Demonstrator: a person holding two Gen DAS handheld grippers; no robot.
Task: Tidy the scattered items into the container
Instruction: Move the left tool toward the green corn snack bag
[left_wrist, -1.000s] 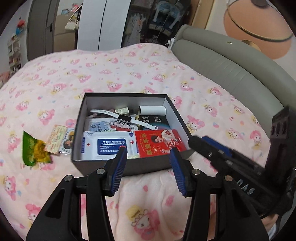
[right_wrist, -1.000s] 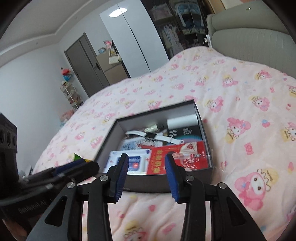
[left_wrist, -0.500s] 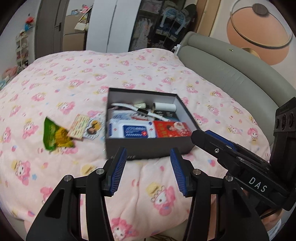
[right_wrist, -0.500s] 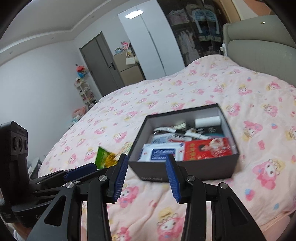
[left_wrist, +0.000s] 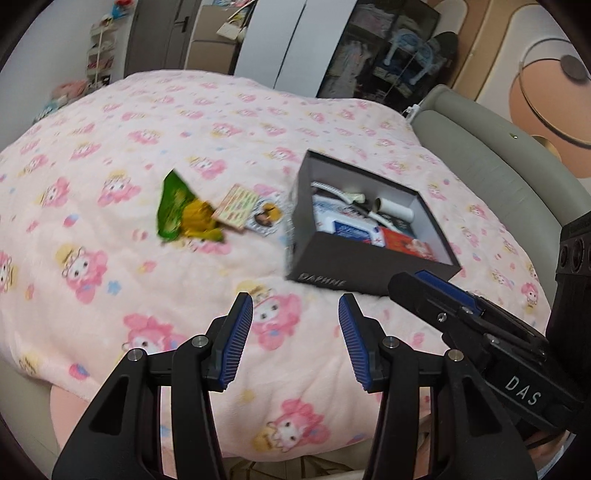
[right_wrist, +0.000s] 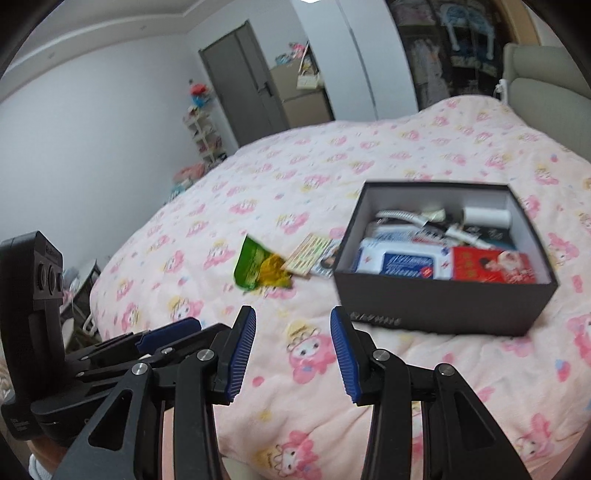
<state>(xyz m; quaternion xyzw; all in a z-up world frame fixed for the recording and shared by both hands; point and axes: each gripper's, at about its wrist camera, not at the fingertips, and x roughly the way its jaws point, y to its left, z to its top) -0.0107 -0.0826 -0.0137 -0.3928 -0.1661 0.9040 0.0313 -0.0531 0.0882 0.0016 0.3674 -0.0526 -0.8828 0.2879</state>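
A dark grey open box sits on the pink bed, holding a wipes pack, a red packet, a white roll and other items. Left of it lie a green snack packet, a striped card and a small round-picture packet. My left gripper is open and empty, above the bed's near edge, short of the box. My right gripper is open and empty, also near the front edge; it shows at the right of the left wrist view.
The bed has a pink cartoon-print quilt. A grey padded headboard runs along the right. A wardrobe and door stand beyond the bed, with a shelf of toys at the wall.
Both grippers have pulled back and away from the box toward the bed's near edge. The box now looks smaller and farther, and the loose packets came into fuller view.
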